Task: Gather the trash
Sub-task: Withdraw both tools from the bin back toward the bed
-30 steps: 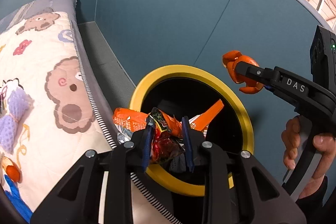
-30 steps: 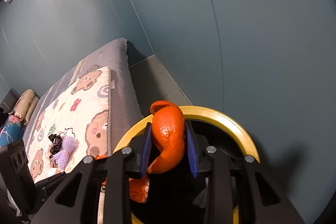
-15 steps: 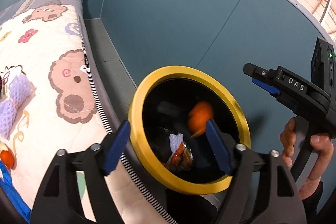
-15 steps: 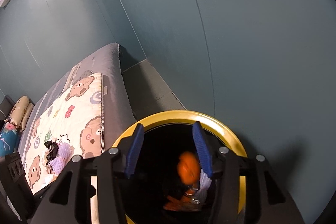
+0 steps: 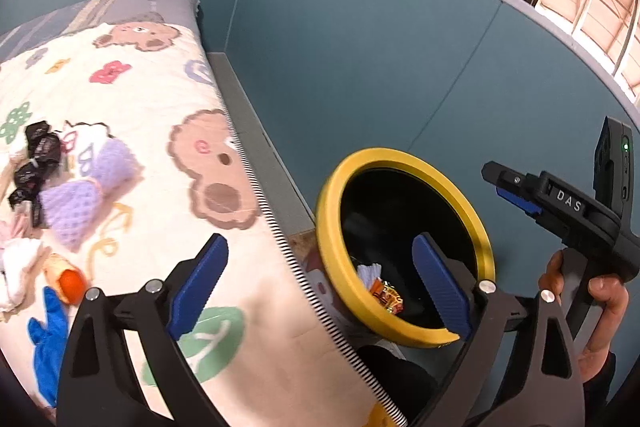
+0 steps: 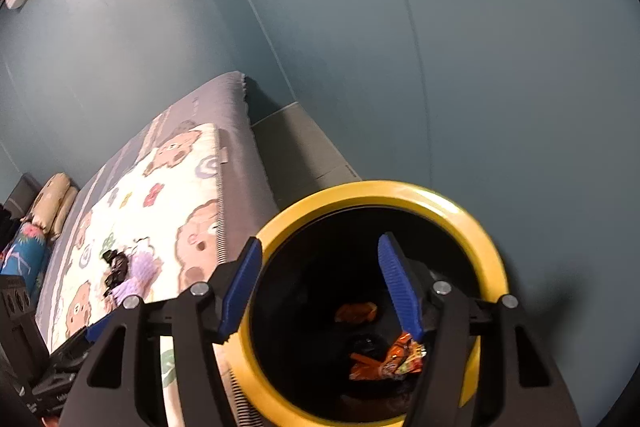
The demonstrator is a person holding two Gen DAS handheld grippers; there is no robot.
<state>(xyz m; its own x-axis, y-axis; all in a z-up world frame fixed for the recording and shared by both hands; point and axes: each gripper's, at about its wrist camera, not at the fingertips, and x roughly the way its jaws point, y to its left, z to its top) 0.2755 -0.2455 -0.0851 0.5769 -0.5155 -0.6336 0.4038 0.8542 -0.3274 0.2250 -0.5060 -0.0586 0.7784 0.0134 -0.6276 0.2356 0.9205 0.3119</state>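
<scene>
Showing both tongs empty over and beside the bin point(image 5: 404, 163), a black pail with a thick yellow rim standing on the floor between the bed point(image 5: 248, 307) and the teal wall point(image 5: 360, 47). Left tongs point(image 5: 320, 283): jaws spread wide, having just been opening, with nothing between them; one blue pad lies over the quilt edge, the other over the bin mouth. Right tongs point(image 6: 320, 287): jaws apart, also just opened further, nothing between the pads; they hang directly above the bin mouth, and in the left view they reach in from the right, held by a hand point(image 5: 588, 311). Trash in the bin: crumpled orange wrappers point(image 6: 388, 359) and an orange scrap point(image 6: 356, 311) lie on the dark bottom, well below the right tongs; a white scrap point(image 5: 370, 273) shows beside the wrappers in the left view. Trash on the bed (left of the left tongs, clear of its pads): black wrappers point(image 5: 36, 163), a lilac mesh piece point(image 5: 88, 195), an orange bit point(image 5: 70, 281), a blue glove point(image 5: 50, 343) and pale crumpled material at the picture's edge, all on the bear-print quilt.
</scene>
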